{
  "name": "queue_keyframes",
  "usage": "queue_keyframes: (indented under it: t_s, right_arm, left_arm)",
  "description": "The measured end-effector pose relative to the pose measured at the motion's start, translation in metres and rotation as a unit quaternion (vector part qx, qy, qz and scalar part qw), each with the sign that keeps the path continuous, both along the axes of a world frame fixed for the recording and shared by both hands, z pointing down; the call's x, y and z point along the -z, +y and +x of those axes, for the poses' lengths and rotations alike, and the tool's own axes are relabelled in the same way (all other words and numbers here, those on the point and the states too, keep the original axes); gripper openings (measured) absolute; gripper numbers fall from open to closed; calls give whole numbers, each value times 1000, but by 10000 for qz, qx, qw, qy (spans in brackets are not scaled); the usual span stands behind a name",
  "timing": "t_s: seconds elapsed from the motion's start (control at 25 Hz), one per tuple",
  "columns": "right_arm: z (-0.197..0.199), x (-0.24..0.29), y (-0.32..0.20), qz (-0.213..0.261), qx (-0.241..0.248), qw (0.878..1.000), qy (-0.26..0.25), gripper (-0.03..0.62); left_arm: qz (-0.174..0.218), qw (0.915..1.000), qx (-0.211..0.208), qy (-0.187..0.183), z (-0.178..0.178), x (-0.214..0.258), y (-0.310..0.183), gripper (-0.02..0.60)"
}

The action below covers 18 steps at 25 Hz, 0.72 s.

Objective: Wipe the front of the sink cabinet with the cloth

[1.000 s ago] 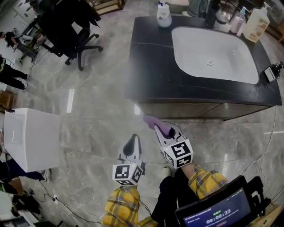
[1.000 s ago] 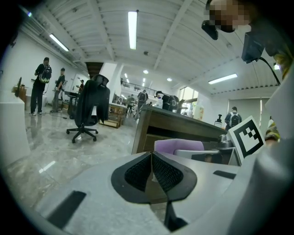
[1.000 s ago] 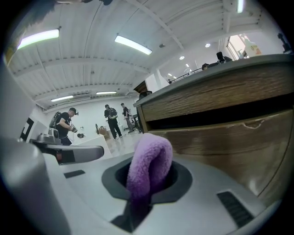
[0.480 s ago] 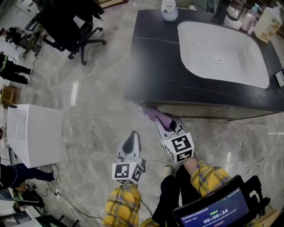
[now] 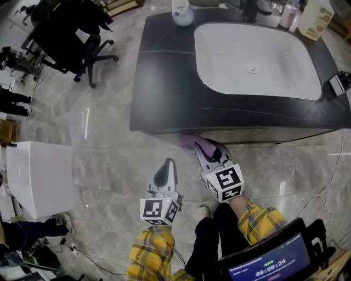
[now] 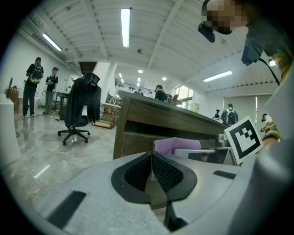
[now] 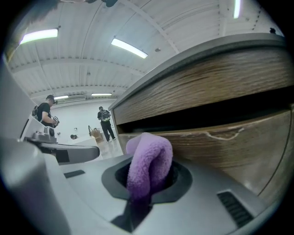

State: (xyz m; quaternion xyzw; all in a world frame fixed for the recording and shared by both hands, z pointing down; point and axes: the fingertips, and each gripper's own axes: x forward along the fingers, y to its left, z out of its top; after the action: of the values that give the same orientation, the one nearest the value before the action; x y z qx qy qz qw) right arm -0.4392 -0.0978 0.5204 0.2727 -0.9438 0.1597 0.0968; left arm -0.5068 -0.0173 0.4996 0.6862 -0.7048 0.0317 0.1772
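A purple cloth (image 5: 193, 142) (image 7: 148, 165) is pinched in my right gripper (image 5: 204, 149) (image 7: 149, 176), which is shut on it. Its tip lies right at the wooden front of the sink cabinet (image 7: 220, 137) (image 5: 241, 135), near the left corner under the black countertop (image 5: 164, 82). Whether cloth and wood touch I cannot tell. My left gripper (image 5: 165, 173) (image 6: 151, 170) hangs over the floor to the left, shut with nothing between its jaws. The cloth (image 6: 177, 145) and the cabinet (image 6: 138, 131) also show in the left gripper view.
A white basin (image 5: 255, 57) sits in the countertop, with bottles (image 5: 182, 11) along the back edge. A black office chair (image 5: 71, 38) stands at the far left, a white box (image 5: 35, 175) at the left. A cable (image 5: 329, 186) runs on the marble floor at right. People stand far off.
My right gripper with the cloth has moved forward to the cabinet front near its left corner. The left gripper has kept its place beside it.
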Motion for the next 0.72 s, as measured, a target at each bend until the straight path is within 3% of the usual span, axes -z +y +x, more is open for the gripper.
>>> queue_keyframes:
  t_s: [0.72]
  right_arm:
    - [170,-4,-62,20,-1131,9934,200,41]
  left_arm:
    - [42,9923,-1230,137,149,-8,-100,9]
